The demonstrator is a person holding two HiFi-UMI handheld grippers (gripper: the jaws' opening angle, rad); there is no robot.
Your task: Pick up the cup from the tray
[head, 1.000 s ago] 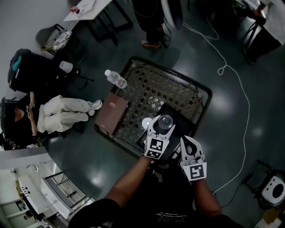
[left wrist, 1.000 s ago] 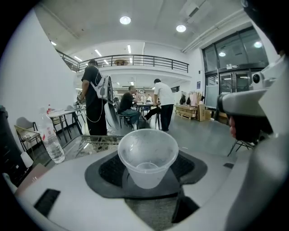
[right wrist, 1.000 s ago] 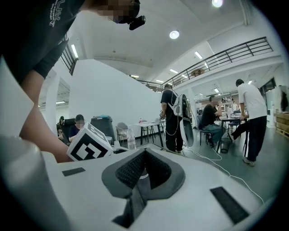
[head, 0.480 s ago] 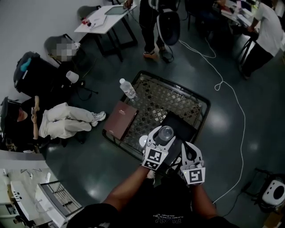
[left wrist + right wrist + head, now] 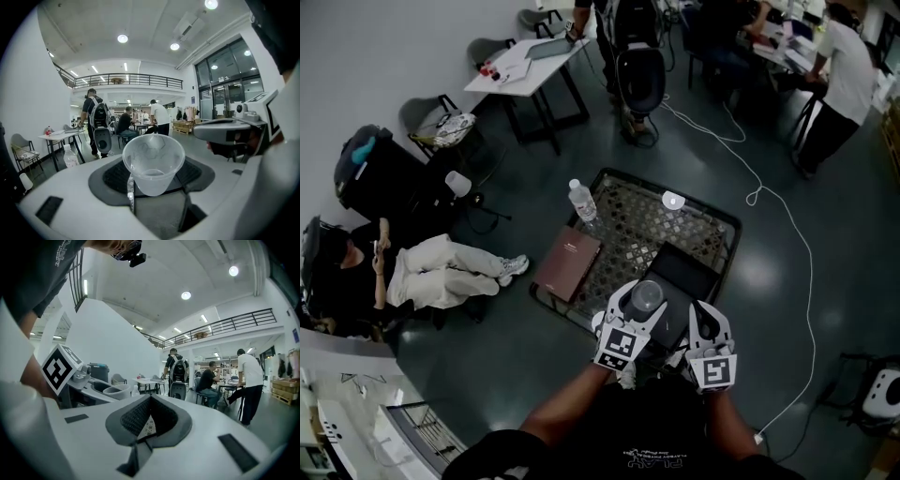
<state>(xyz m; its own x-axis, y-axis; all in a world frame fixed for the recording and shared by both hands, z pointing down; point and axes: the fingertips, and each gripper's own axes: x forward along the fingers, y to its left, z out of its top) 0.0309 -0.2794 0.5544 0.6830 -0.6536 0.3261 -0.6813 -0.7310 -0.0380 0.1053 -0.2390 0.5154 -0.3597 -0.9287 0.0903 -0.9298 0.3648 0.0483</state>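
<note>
Pinching a clear cup (image 5: 153, 161) low on its sides, the left gripper (image 5: 641, 302) has its fingers (image 5: 112, 174) set wide around it. The cup sits upright and empty between the dark pads. From the head view it is up in the air, over the near-left corner of the black tray (image 5: 692, 270) and not resting on it.

Just beside it on the right, the right gripper (image 5: 710, 315) is carrying nothing. Its fingers (image 5: 135, 417) are pressed together at the tips, with only a thin gap behind them.

Below both grippers stands the worktop (image 5: 630, 217), a dark frame with a lattice top, and the tray lies on its near-right part. A brown book (image 5: 568, 263) lies flat on the left edge. A water bottle (image 5: 582, 200) stands upright at the far-left corner. A small white disc (image 5: 673, 200) sits near the far edge.

Beyond that, a pale cable (image 5: 769, 178) snakes across the dark floor (image 5: 844, 234), and a person (image 5: 431, 272) sits off to the left with legs stretched toward the worktop.
</note>
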